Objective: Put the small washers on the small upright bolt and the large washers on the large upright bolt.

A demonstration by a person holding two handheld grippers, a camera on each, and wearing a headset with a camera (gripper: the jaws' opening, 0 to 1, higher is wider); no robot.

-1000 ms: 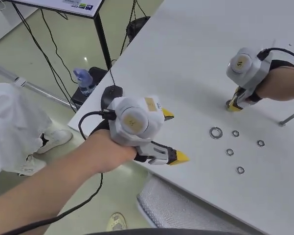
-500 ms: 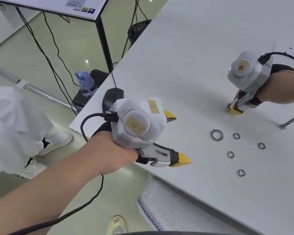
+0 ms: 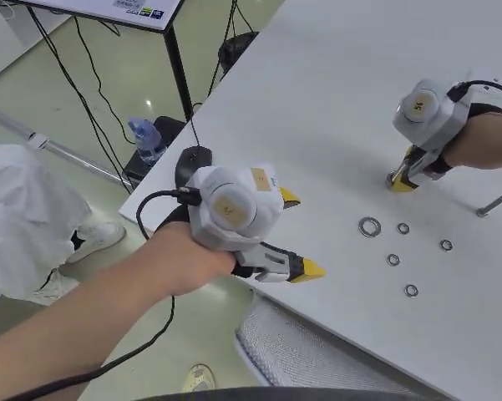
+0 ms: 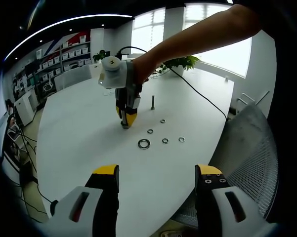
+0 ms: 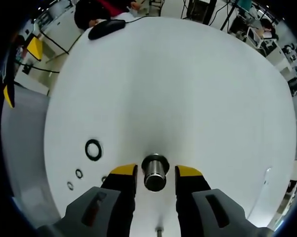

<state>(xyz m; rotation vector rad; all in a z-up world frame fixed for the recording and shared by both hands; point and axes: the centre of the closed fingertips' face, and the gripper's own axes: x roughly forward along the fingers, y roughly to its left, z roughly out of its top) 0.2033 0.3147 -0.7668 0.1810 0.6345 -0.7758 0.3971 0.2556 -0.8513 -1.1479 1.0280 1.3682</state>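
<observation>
Tools: the left tool point(image 3: 299, 234) has its jaws wide with nothing between them. It hangs over the near edge of the white table point(image 3: 334, 75) and points across it. The right tool point(image 3: 398, 182) points down at the table, jaws narrow, one on each side of the large bolt point(image 5: 154, 172), which stands on end between them. In the right gripper view a sliver of table shows on either side of the bolt's top, so whether the jaws actually pinch it cannot be told.

Off to the person's right, past the washers and apart from both tools, is the small bolt point(image 3: 491, 205). It appears to stand on its head, though it is small in the head view.

Between the two tools lies the large washer point(image 4: 144, 143), flat, hole up, just beside the large bolt. In the left gripper view it sits almost dead ahead, between the lines of the open jaws, with the large bolt behind it.

Four small washers point(image 3: 392, 260) lie flat and scattered, on the side of the large washer toward the small bolt.

Judgement: no washer is on a bolt yet. The right tool is nearer but occupied. The left tool is free and aimed at the large washer, so it needs a straight reach forward and a pinch across the rim.
</observation>
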